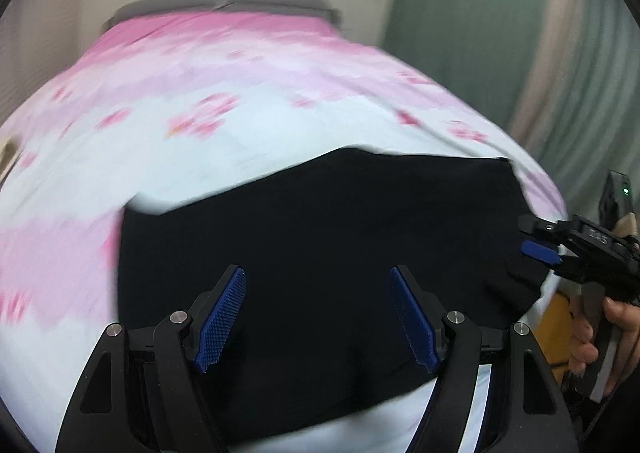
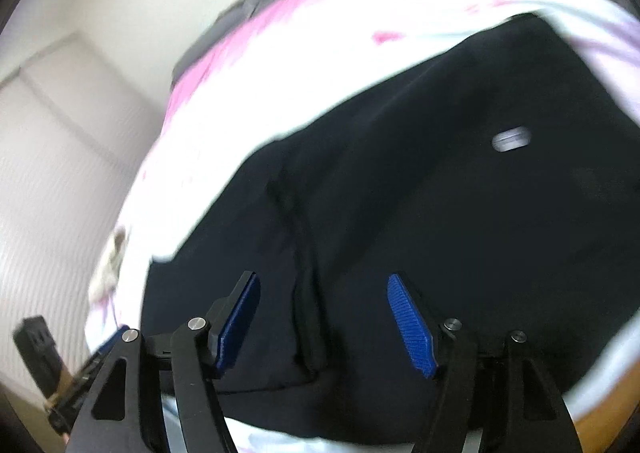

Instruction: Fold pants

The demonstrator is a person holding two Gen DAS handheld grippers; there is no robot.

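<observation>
Both sets of fingers are hanging spread with nothing between them: left fingers [image 1: 318, 319] and right fingers [image 2: 324, 323] are hovering over the black pants [image 1: 320, 233]. They're lying fairly flat on the pink floral bedsheet [image 1: 200, 101], near its front edge, looking partly folded already. I'm guessing soft, floppy, light fabric that's sagging wherever it's unsupported, so I'm planning on pinching a thick seam [image 2: 308, 317] or folded edge, not the slack middle.
</observation>
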